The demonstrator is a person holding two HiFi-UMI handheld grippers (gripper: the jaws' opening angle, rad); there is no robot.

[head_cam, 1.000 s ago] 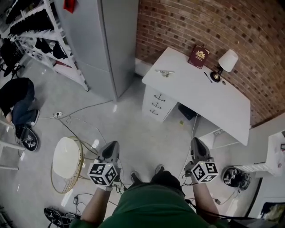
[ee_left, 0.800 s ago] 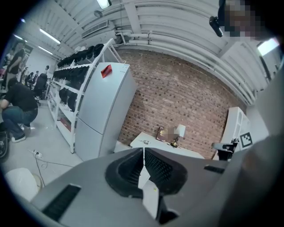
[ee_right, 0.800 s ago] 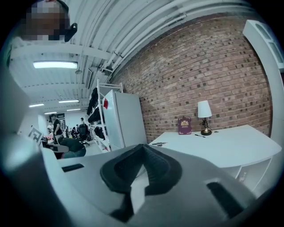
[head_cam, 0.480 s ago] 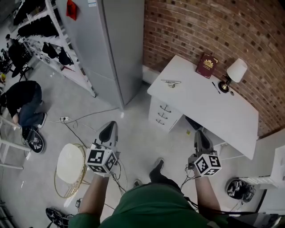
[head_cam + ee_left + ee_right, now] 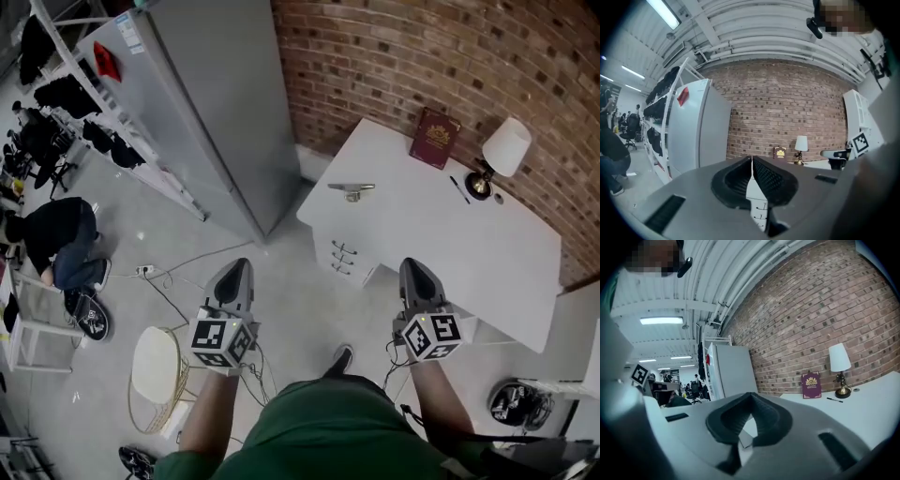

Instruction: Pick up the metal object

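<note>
the grey left gripper [image 5: 234, 270] and grey right gripper [image 5: 415, 269] are both closed tight with nothing in them, held over the pale floor [image 5: 309, 295]. ahead is a white desk with drawers [image 5: 450, 244] by a red brick wall [image 5: 422, 47]. the small shiny metal bar [image 5: 352, 190] lies on the desk's left end, far from both.

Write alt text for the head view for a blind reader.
Seen from above, a person holds the left gripper and right gripper, both shut and empty, toward a white desk by a brick wall. On it: a metal object, a book and a lamp.
</note>
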